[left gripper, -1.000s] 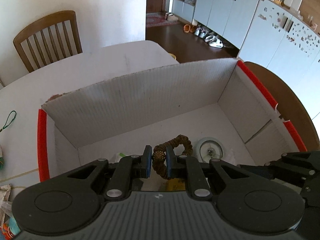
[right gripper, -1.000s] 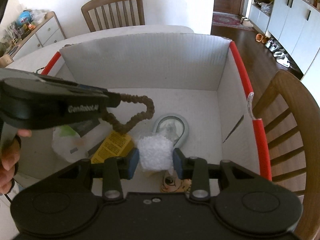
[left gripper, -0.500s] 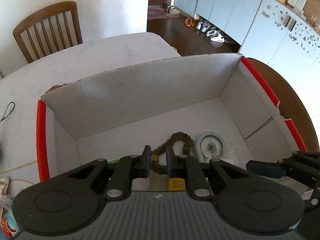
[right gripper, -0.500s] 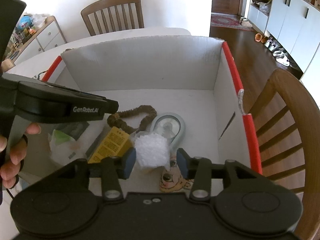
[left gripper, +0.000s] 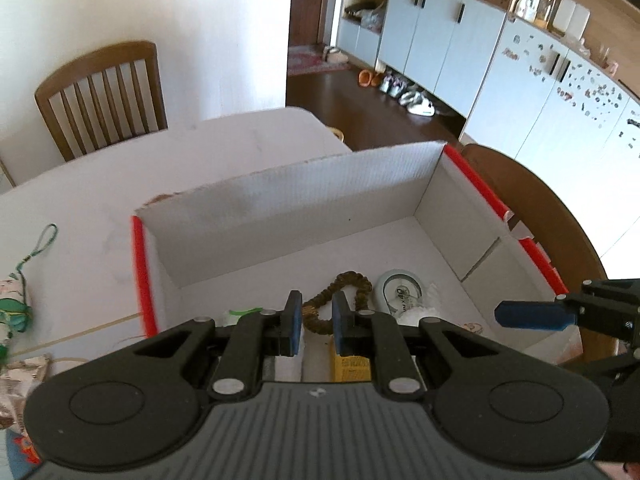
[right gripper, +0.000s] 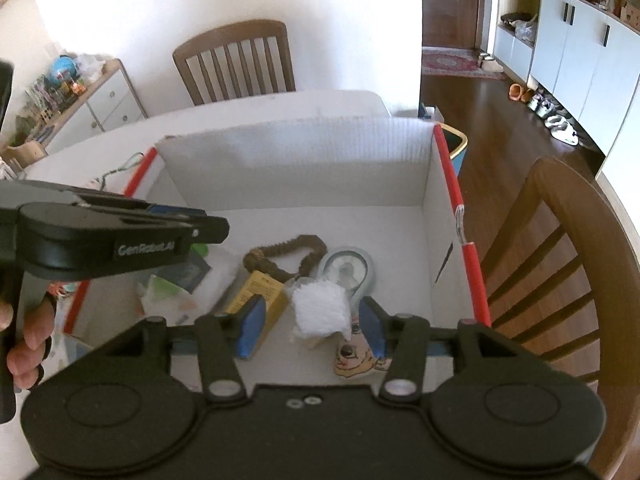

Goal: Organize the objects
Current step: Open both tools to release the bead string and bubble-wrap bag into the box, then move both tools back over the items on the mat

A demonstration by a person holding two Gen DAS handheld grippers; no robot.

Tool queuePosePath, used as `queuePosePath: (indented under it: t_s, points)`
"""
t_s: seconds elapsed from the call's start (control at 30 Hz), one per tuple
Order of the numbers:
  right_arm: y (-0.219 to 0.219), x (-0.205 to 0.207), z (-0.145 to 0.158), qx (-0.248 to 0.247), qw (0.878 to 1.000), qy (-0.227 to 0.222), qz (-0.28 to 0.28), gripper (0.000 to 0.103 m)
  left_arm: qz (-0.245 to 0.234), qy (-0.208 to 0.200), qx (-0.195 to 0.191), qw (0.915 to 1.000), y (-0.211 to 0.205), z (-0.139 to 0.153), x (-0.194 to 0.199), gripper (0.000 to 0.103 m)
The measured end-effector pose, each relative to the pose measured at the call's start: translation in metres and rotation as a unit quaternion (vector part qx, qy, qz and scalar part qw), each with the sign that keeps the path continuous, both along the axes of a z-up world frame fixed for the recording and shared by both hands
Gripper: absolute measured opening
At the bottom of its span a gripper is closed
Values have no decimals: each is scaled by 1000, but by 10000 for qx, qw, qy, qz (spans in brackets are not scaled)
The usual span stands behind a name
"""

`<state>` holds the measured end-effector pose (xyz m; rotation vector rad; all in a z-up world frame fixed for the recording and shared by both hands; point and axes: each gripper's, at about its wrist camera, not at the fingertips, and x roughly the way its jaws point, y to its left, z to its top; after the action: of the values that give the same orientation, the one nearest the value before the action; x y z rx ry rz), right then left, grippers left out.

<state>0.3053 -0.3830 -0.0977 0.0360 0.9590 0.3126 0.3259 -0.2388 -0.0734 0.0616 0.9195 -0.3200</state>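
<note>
Left hand-held gripper (right gripper: 200, 224) apparently reads "GenRobot.AI".

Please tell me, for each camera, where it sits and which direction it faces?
Left wrist: on the left gripper, looking down into the box; right gripper's finger shows at the right edge.
Right wrist: on the right gripper, jaws opening, clear of the white wad; left gripper and hand show.
Shared: box, scrunchie, far chair.
</note>
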Motion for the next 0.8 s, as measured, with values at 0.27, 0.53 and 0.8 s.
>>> queuePosePath:
  t_s: [0.27, 0.53, 0.8]
  points:
    - [8, -23, 21, 173, 9995, -251, 35, 59, -14, -313, -134, 9994, 26, 23, -32, 15]
    - [24, -44, 37, 282, 9988, -402, 57, 62, 12, -485, -314, 9983, 56, 43, -62, 15]
    - [51, -62, 50, 395, 9976, -568, 16, 70, 31, -579, -500, 9971, 90, 54, -88, 15]
